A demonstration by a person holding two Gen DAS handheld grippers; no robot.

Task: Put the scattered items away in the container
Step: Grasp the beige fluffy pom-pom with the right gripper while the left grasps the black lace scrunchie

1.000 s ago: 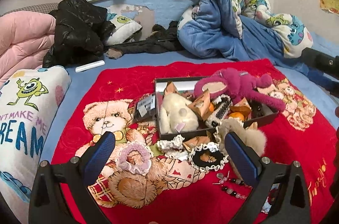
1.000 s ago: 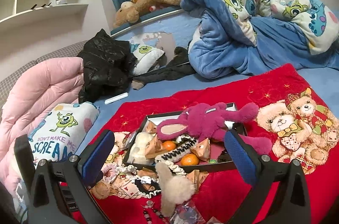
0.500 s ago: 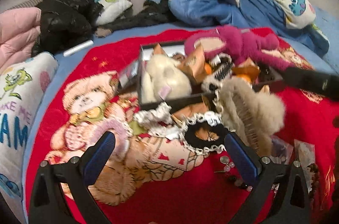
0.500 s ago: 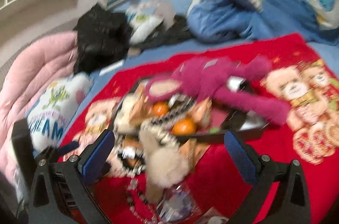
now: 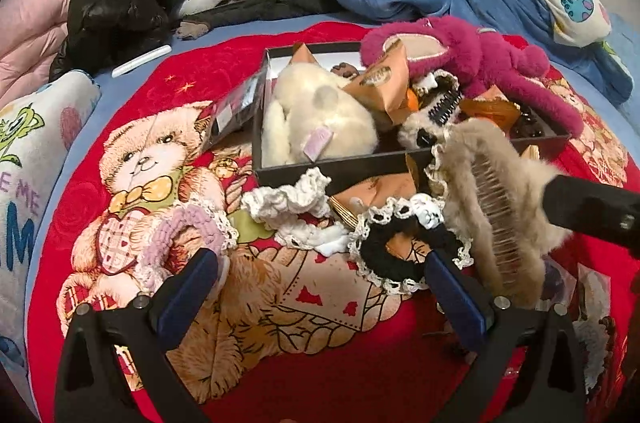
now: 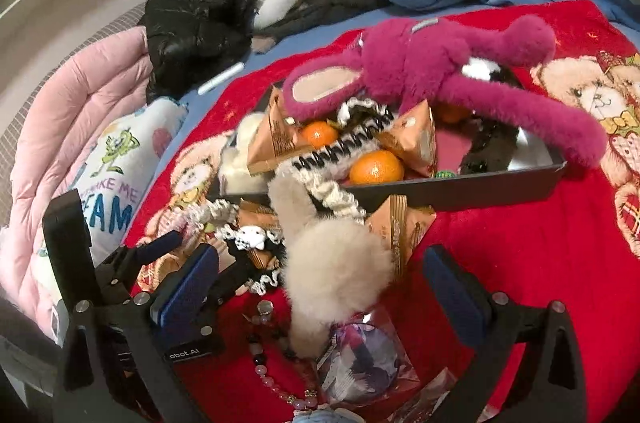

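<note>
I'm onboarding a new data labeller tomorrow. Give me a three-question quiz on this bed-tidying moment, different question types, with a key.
1. True or false: both the left gripper and the right gripper are open and empty.
2. What lies nearest the left gripper's right finger? A) black lace-edged scrunchie B) orange C) magenta plush
3. Fill in: the fluffy beige hair claw lies ___ the black box.

Key: 1 true; 2 A; 3 outside, propped against its front wall.

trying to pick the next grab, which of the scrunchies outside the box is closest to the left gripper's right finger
The black scrunchie with the cream lace edge: its rim meets that finger's tip. The white one lies nearer the box; the lilac one is by the other finger.
</note>
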